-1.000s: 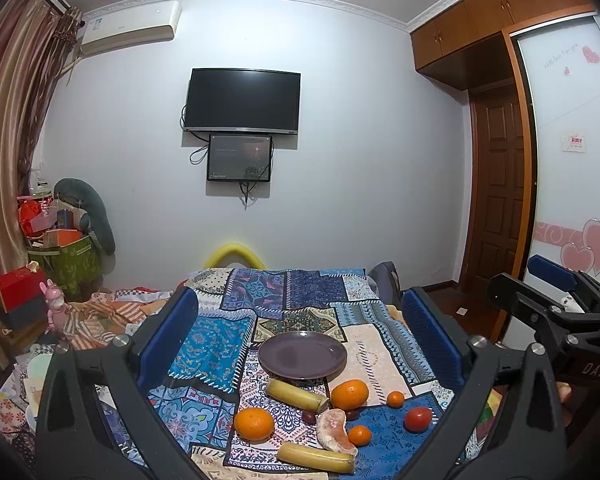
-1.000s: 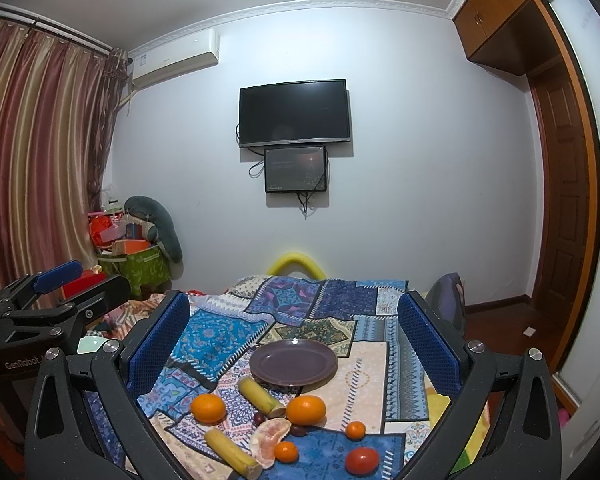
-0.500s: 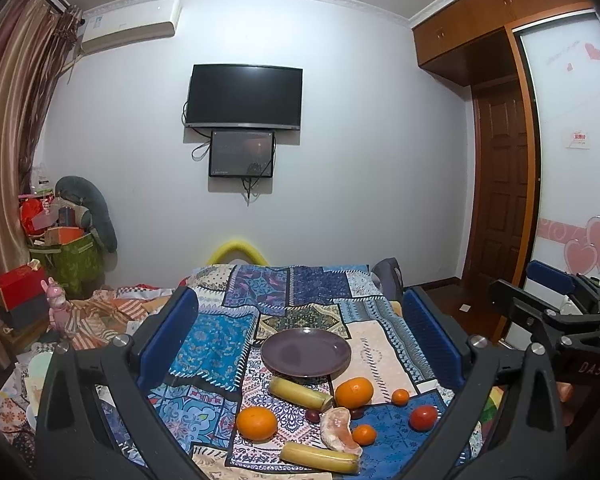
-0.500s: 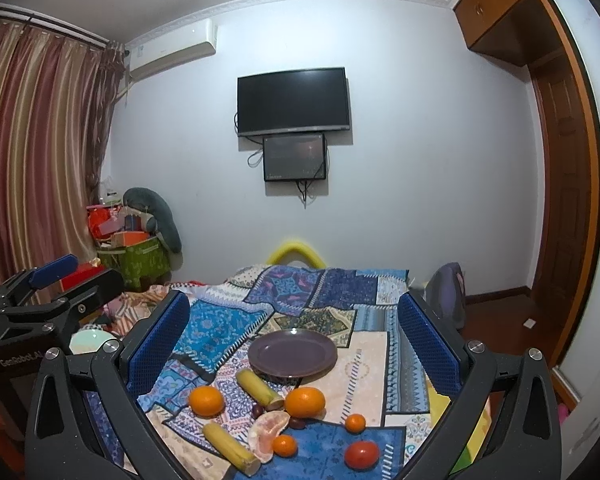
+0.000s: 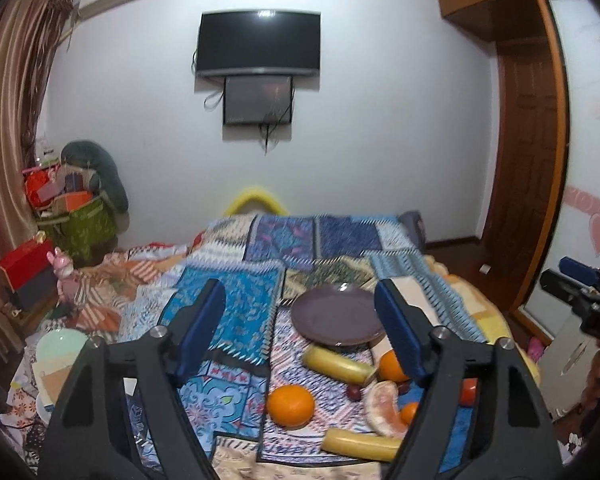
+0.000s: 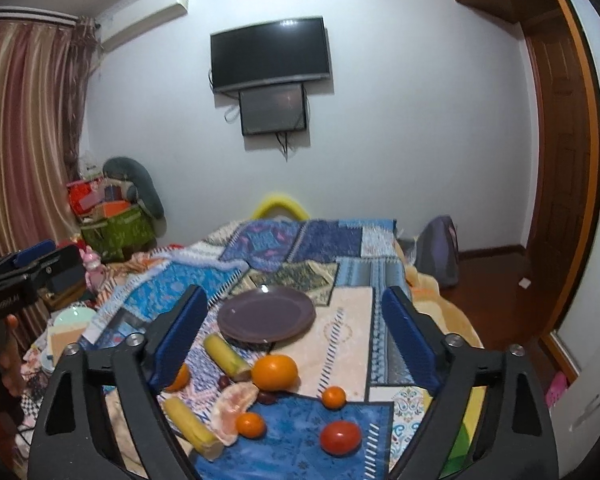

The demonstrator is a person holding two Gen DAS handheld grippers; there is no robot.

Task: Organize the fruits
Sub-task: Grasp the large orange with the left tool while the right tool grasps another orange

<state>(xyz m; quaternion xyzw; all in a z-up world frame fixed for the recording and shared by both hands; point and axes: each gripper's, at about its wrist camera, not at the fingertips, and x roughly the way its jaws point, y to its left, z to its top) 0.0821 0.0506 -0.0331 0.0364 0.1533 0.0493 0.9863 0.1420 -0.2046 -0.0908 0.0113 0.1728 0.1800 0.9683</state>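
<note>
Both tongs, left point(image 5: 300, 320) and right point(image 6: 296, 328), came closer to the fruit and are closing, still empty; picking starts soon.

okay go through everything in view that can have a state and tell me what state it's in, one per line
Plate: empty, flat on the quilt.
Left gripper: jaws closing, nothing between them.
Right gripper: jaws closing, nothing between them.
Large oranges: whole, unpeeled.
Pomelo piece: peeled, lying on the quilt.
Bananas: unpeeled, off the plate.
Tomato: whole, off the plate.
TV: screen dark.
Door: shut.
</note>
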